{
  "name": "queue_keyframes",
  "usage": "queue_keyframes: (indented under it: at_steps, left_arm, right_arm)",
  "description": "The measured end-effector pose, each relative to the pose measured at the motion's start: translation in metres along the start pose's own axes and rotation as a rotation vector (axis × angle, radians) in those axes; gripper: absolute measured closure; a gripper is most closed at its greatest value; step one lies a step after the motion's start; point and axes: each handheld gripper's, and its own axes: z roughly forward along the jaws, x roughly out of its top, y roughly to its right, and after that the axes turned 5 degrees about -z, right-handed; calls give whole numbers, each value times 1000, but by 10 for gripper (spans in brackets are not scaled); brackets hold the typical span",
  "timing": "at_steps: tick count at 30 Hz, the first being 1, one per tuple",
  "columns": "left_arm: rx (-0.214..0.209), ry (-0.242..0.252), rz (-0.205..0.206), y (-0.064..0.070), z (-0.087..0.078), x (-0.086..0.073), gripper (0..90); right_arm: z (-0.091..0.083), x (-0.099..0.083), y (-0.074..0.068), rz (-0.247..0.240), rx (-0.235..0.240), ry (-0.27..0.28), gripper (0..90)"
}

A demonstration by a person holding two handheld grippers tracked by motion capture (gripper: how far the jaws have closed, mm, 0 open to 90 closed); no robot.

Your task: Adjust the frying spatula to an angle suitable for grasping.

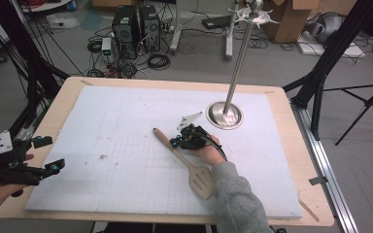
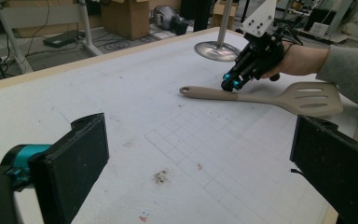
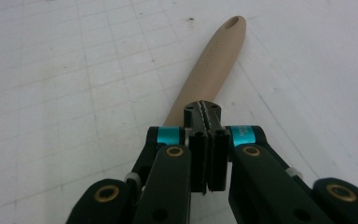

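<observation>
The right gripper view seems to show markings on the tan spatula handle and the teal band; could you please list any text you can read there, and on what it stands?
No text can be read with certainty.
Tan plastic slotted spatula: a faint embossed line runs along its handle, too blurred to read.
Teal band on the right gripper: small dark print, too small to read.
White gridded foam mat: grid lines only, no words.

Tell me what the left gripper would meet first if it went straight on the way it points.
Likely the spatula: the open left gripper aims across bare mat toward its handle, which the right gripper touches. Depth is unclear.
</observation>
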Motion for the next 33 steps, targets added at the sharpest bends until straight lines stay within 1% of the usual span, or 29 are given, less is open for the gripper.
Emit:
queue_keyframes:
  at_steps: [2, 3, 4, 5, 6, 7, 8, 9, 10, 11, 13, 14, 16, 18, 19, 20, 21, 22, 26, 30, 31, 33]
  left_arm:
    - [0, 0, -1, 0, 1, 0, 49]
    - [-3, 0, 1, 0, 1, 0, 49]
    - [-5, -1, 3, 0, 1, 1, 48]
    - [-9, 3, 4, 0, 2, 2, 49]
    - [-10, 6, 3, -1, 2, 2, 49]
    - [-11, 7, 5, -1, 3, 3, 48]
    - [-15, 9, 3, -2, 4, 3, 49]
    - [-20, 7, 3, -2, 7, 4, 49]
    - [-24, 4, 5, -2, 8, 4, 49]
    - [-29, 2, 4, -2, 12, 5, 49]
    - [-42, -7, 10, -2, 17, 7, 48]
    - [-48, -9, 13, -1, 20, 7, 48]
    - [-60, -13, 18, -1, 25, 9, 48]
    - [-72, -15, 20, -1, 30, 11, 49]
    - [-77, -16, 21, -2, 32, 12, 49]
    - [-79, -18, 22, -2, 34, 12, 49]
    - [-84, -21, 21, -3, 36, 12, 48]
    - [-86, -23, 20, -3, 38, 12, 49]
    - [-100, -32, 25, -3, 45, 13, 49]
    - [-110, -34, 28, -3, 49, 15, 48]
    - [-111, -33, 27, -3, 50, 15, 49]
    - [-112, -38, 25, -4, 52, 15, 49]
  right_arm:
    - [1, 4, -2, -34, -6, -15, 900]
    - [0, 4, -3, -38, -19, -9, 900]
    - [-3, 6, -2, -28, -29, 10, 900]
    - [-7, 6, -2, -24, -29, 20, 900]
    - [-14, 7, -3, -10, -21, 37, 900]
    - [-19, 8, -5, -7, -6, 52, 900]
    - [-23, 7, -6, -16, 1, 63, 900]
    - [-27, 6, -9, -29, 19, 68, 900]
    - [-31, 4, -14, -37, 45, 62, 900]
    - [-33, 2, -17, -45, 58, 55, 900]
    - [-37, -4, -25, -74, 91, 23, 900]
    - [-38, -6, -28, -84, 102, 8, 900]
    - [-39, -9, -32, -86, 122, -14, 900]
    - [-38, -10, -36, -115, 137, -63, 900]
    - [-38, -10, -38, -114, 143, -69, 900]
    - [-38, -10, -40, -130, 152, -75, 900]
    - [-38, -10, -41, -132, 150, -78, 900]
    - [-37, -10, -44, -133, 156, -91, 900]
    - [-37, -15, -48, -143, 154, -137, 900]
    - [-37, -18, -50, -150, 153, -159, 900]
    - [-37, -19, -51, -164, 149, -170, 900]
    - [-37, -18, -52, -185, 138, -171, 900]
